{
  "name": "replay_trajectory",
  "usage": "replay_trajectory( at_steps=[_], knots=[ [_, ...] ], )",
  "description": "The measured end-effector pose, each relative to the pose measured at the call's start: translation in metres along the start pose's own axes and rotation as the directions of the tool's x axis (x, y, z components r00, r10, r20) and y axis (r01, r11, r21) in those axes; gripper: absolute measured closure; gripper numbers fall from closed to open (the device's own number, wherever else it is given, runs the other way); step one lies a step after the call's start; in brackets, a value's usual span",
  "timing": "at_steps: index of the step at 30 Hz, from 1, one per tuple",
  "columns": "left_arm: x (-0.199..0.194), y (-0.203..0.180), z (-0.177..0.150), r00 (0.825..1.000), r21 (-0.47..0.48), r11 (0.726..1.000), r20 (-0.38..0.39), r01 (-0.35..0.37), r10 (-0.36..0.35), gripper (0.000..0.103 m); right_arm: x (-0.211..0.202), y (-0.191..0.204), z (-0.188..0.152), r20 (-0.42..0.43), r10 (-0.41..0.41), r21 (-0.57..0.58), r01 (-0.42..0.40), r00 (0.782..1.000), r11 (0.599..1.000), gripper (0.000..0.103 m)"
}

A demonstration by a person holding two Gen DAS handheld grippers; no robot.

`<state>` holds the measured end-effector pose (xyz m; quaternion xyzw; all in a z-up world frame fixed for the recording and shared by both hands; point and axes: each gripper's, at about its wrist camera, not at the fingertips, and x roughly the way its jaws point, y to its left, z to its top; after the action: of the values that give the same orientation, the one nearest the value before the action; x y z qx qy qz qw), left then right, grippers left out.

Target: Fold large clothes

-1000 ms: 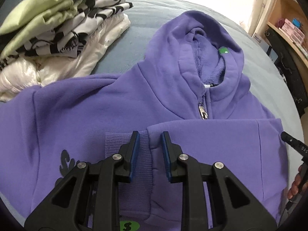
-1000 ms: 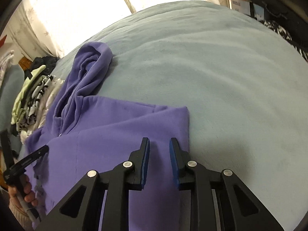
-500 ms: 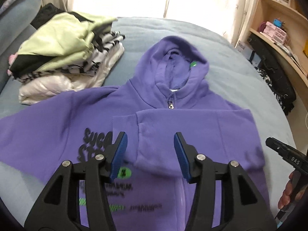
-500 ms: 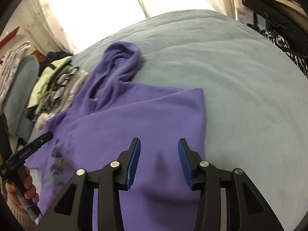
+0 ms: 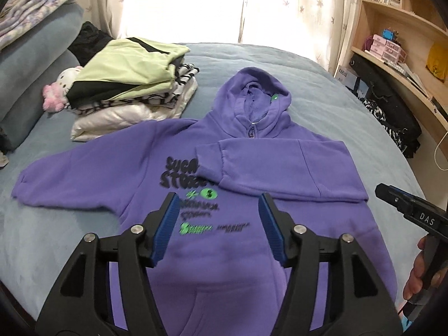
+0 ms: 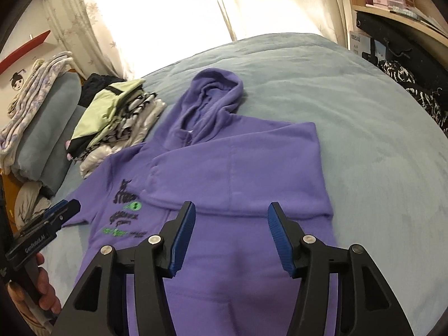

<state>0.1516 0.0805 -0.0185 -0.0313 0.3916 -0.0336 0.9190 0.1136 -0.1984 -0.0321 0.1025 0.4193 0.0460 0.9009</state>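
Left wrist view: the purple hoodie [image 5: 240, 218] lies flat on the bed [image 5: 350, 98], one sleeve [image 5: 268, 168] folded across its chest. The left gripper [image 5: 218, 226] hovers empty, fingers opening; that loose sleeve could slide off.

Right wrist view: the right gripper [image 6: 231, 235] hovers with fingers opening, empty; a careless pinch could drag both layers.

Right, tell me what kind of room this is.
Most likely a bedroom. The purple hoodie is spread on a bed with a blue cover, a stack of folded clothes sits beside it, and wooden shelves stand by a curtained window.

Purple hoodie [image 5: 252, 252] flat on bed, one sleeve folded across
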Motion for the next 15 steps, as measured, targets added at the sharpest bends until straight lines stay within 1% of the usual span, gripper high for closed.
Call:
replay_trajectory(
  at_steps=[3, 7, 11, 15],
  knots=[
    [-0.021, 0.014, -0.014, 1.0, 0.011, 1.0, 0.016, -0.018, 0.018, 0.044, -0.016, 0.019, -0.013, 0.002, 0.019, -0.013, -0.019, 1.0, 1.0, 0.048],
    [-0.046, 0.036, -0.031, 0.998, 0.02, 0.999, 0.036, -0.045, 0.044, 0.043, -0.04, 0.059, -0.031, 0.016, 0.04, -0.049, -0.039, 0.999, 0.998, 0.048],
    [-0.065, 0.065, -0.046, 0.998, -0.008, 0.998, 0.037, -0.057, 0.057, 0.043, -0.052, 0.099, -0.044, 0.017, 0.063, -0.106, -0.061, 0.998, 0.992, 0.048],
    [-0.075, 0.097, -0.058, 0.998, -0.055, 0.997, 0.034, -0.051, 0.053, 0.043, -0.061, 0.146, -0.06, 0.013, 0.084, -0.175, -0.081, 0.996, 0.981, 0.048]
  ],
)
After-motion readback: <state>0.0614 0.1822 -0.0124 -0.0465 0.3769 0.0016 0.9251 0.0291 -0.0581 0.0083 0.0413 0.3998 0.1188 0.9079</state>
